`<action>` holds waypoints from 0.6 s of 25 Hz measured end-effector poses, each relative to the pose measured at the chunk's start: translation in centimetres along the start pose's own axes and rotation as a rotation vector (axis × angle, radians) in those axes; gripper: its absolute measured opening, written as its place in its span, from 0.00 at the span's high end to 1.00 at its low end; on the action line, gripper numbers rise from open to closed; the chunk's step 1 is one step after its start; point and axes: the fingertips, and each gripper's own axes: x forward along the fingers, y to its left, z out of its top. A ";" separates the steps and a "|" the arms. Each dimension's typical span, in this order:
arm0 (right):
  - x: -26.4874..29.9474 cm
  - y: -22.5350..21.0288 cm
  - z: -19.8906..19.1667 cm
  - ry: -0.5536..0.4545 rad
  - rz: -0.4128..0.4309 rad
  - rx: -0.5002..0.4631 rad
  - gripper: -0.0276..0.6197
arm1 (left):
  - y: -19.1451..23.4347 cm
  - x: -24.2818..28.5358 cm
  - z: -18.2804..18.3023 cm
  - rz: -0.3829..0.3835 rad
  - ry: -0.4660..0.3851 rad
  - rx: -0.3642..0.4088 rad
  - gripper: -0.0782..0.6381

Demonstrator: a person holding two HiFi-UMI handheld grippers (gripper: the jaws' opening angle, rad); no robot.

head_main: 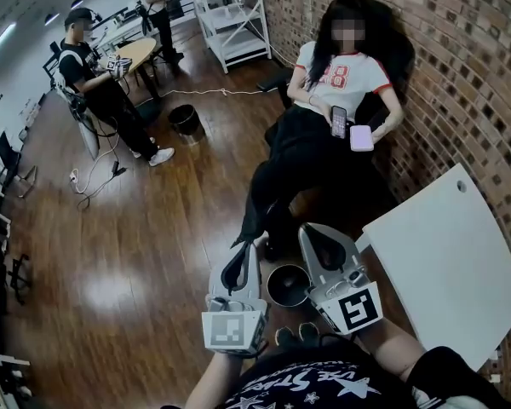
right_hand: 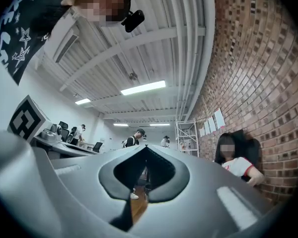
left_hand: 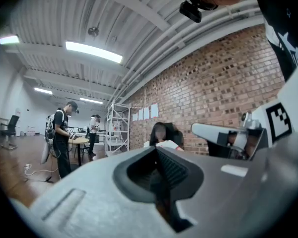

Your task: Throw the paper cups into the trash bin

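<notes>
Head view: the left tool [head_main: 249, 247] and right tool [head_main: 308, 228] are held side by side at near centre. Between them, down on the wooden floor [head_main: 153, 254], stands a round dark trash bin [head_main: 287, 285]. A white worktop [head_main: 447, 262] lies to the right.

Left gripper view: the left tool [left_hand: 156, 149] has its jaws pressed together, with nothing between them.

Right gripper view: the right tool [right_hand: 146, 147] also has its jaws pressed together and holds nothing.

1. Trash bin [head_main: 288, 267]: right side overlapped by right gripper [head_main: 313, 231]. Interior dark, contents not readable.
2. Shelf rack [head_main: 230, 15]: top cut by the upper edge of the head view. Items on it too small to identify.
3. Left gripper view: right gripper runs off the right edge.
4. Wearer's left forearm [head_main: 206, 386]: runs off the bottom edge.
</notes>
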 end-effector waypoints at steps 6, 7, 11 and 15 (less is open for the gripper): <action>-0.8 -0.2 0.9 -0.016 -0.020 -0.035 0.95 | -0.9 -0.6 1.3 -0.024 -0.026 -0.007 0.88; -0.8 -0.3 0.9 -0.016 -0.025 -0.035 0.95 | -0.9 -0.7 1.3 -0.024 -0.024 -0.010 0.88; -1.1 -0.9 0.8 -0.011 -0.034 -0.030 0.95 | -1.1 -1.0 1.7 -0.019 -0.030 -0.016 0.88; -1.5 -1.6 0.7 0.002 -0.045 -0.043 0.95 | -1.5 -1.1 1.8 -0.022 -0.033 -0.019 0.88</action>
